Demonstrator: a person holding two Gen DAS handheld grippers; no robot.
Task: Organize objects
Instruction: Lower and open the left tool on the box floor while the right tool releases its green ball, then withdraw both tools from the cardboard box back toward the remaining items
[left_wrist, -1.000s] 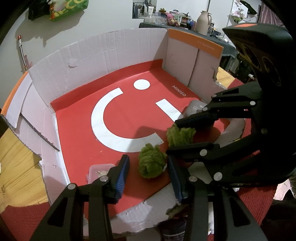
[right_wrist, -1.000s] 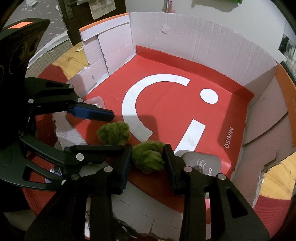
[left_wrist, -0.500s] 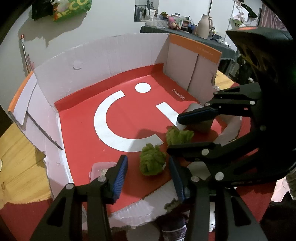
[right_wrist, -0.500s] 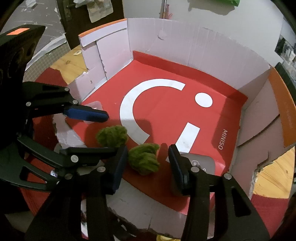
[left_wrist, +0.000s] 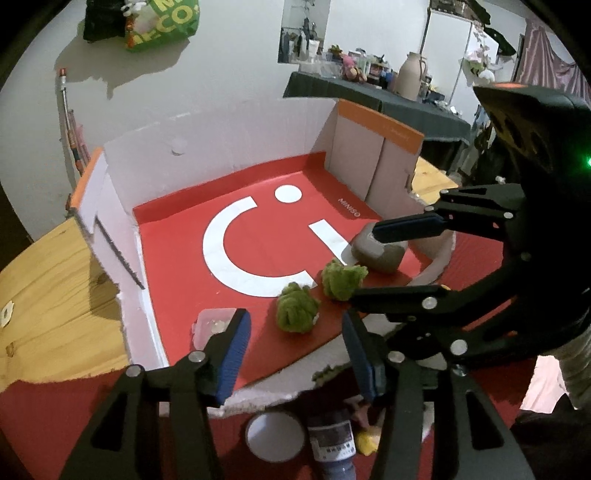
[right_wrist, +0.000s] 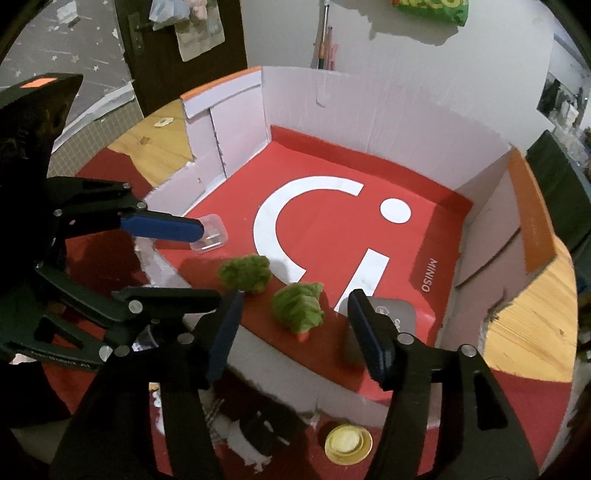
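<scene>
Lying free on the red floor of the cardboard box (left_wrist: 236, 162), near its torn front edge, two green plush toys (left_wrist: 297, 308) (right_wrist: 297, 308) are flanked by released left gripper (left_wrist: 295, 347) and right gripper (right_wrist: 295, 328), best lifted clear before any further reach.

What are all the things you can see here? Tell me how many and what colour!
Box: one, white walls, red floor, on the table.
Fuzzy balls: two, green, near the box's front edge.
Plastic container: one, clear, front left corner of the box.
Case: one, grey, right of the balls.
Table: one, wooden, under the box.
Left gripper: one, black with blue pads, open.
Right gripper: one, black with blue pads, open.
</scene>
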